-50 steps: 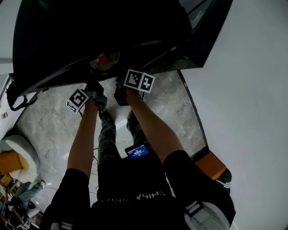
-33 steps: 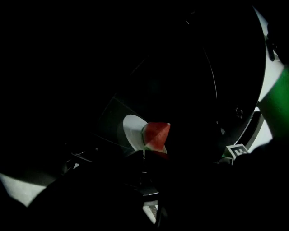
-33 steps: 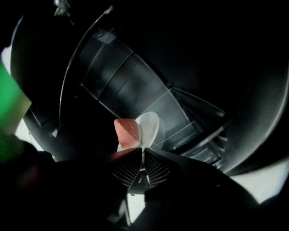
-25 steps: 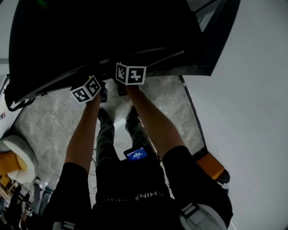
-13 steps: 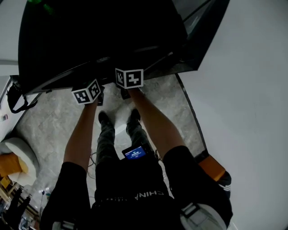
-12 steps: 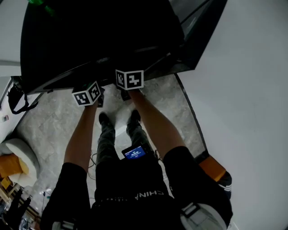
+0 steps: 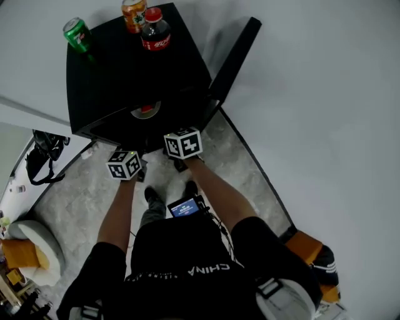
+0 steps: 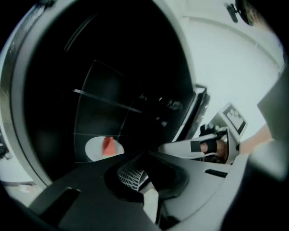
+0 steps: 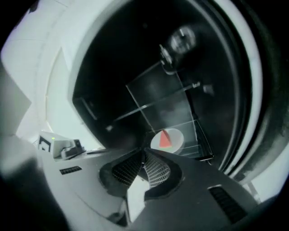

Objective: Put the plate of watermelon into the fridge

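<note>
The white plate [image 8: 95,150] with a red watermelon wedge [image 8: 108,145] rests on a glass shelf inside the open black fridge [image 7: 125,75]. From the right gripper view the plate [image 9: 175,140] and wedge [image 9: 165,139] lie just beyond the jaw tips, apart from them. From above, the plate [image 7: 145,111] peeks out under the fridge's top edge. My left gripper [image 8: 145,156] is shut with nothing in it and sits in front of the fridge opening. My right gripper [image 9: 143,152] is also shut and empty. Their marker cubes [image 7: 124,164] [image 7: 183,143] hang side by side before the fridge.
The fridge door [image 7: 234,53] stands open to the right, against a white wall. A green can [image 7: 76,34], an orange can [image 7: 133,14] and a cola bottle [image 7: 155,30] stand on the fridge top. A black bag [image 7: 42,159] lies on the marble floor at the left.
The head view has pulled back, so the fridge top and drinks now show. Both grippers have drawn back from the fridge opening; the plate stays on the shelf.
</note>
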Demonstrator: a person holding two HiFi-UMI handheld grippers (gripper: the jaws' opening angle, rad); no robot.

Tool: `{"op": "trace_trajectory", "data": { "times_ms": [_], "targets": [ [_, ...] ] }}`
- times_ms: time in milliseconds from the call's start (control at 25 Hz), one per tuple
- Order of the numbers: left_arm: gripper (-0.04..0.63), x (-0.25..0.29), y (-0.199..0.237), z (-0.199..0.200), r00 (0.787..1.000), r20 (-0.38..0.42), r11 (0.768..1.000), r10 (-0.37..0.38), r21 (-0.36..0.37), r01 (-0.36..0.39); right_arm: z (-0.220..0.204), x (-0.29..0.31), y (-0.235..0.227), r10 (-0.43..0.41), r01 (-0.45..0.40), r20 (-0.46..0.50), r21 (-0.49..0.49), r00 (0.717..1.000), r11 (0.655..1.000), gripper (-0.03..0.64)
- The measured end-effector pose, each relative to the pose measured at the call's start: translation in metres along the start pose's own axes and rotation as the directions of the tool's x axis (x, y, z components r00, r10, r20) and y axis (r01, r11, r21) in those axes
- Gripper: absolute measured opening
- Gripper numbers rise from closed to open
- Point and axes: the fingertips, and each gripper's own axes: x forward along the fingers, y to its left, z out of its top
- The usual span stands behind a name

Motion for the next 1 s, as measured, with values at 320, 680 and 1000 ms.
{"op": "trace_trajectory", "data": {
  "times_ms": [320,680,1000],
  "targets": [
    [0.015,-0.056,-0.053,0.015,0.985,0.061,0.982,-0.161,-0.09,0.166,0.013,-0.074,0.034,0.035,-0.042,0.107,0.061,0.994,0.997,0.023],
    [0.014,-0.07,-0.058,0.017,0.98,0.09,0.976,-0.179,-0.112,0.188,0.016,-0.084,0.038,0.018,-0.029,0.131,0.08,0.991,0.996,0.023],
    [0.014,-0.07,-0.067,-0.01,0.99,0.04,0.982,-0.137,-0.129,0.141,-0.016,-0.095,0.026,0.052,-0.065,0.099,0.138,0.994,0.988,0.023]
  ]
}}
